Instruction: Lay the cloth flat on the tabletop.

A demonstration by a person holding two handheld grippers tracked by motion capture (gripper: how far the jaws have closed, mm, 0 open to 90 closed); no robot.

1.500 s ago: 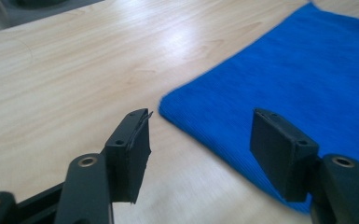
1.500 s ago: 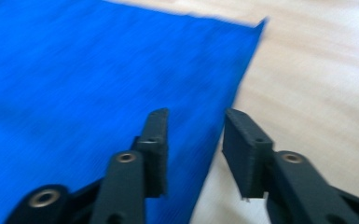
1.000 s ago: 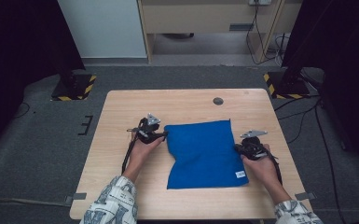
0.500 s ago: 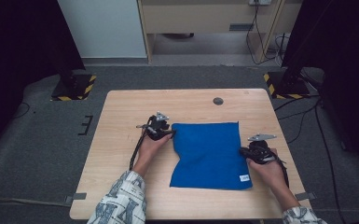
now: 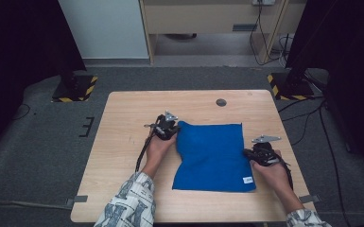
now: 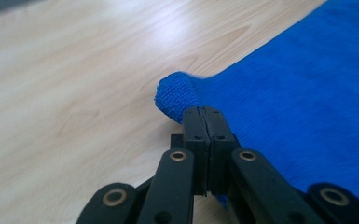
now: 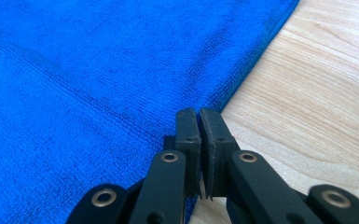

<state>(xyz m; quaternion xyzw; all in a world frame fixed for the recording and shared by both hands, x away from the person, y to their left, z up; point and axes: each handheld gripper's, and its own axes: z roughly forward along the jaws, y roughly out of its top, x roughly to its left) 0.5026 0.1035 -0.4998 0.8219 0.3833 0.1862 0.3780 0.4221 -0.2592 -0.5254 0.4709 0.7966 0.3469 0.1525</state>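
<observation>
While both grippers sit at the edges of the blue cloth (image 5: 213, 156), we judge the step in hand to be taking hold of it for a fold or a lift. The cloth lies flat on the wooden table (image 5: 123, 113), a little right of centre, with a small white tag at its near right corner.

Our left gripper (image 5: 169, 126) is at the cloth's far left corner. Its jaws have just been closing, and in the left gripper view they stand pressed together with a bunched nub of blue pile (image 6: 175, 95) squeezed between them and poking out beyond the tips, so we read it as clamped on that corner. Our right gripper (image 5: 257, 153) lies at the cloth's right edge, toward the near end. In the right gripper view its jaws are nearly together with the hem running in under them; we take it as pinching the edge, though how much fabric it has is hard to tell.

To do this well, we should keep both pinches firm and lift a little before pulling, so the cloth does not drag or slip out. The left hold looks shallow, on the very corner, so a slow, even pull suits it. Moving both hands at one pace should keep the edge straight.

Our left forearm comes in from the near side, angled toward the far right, hand wrapped over the gripper, cable trailing back along the wrist. Our right forearm enters at the near right, hand low on the table, gripper pointing left into the cloth.
</observation>
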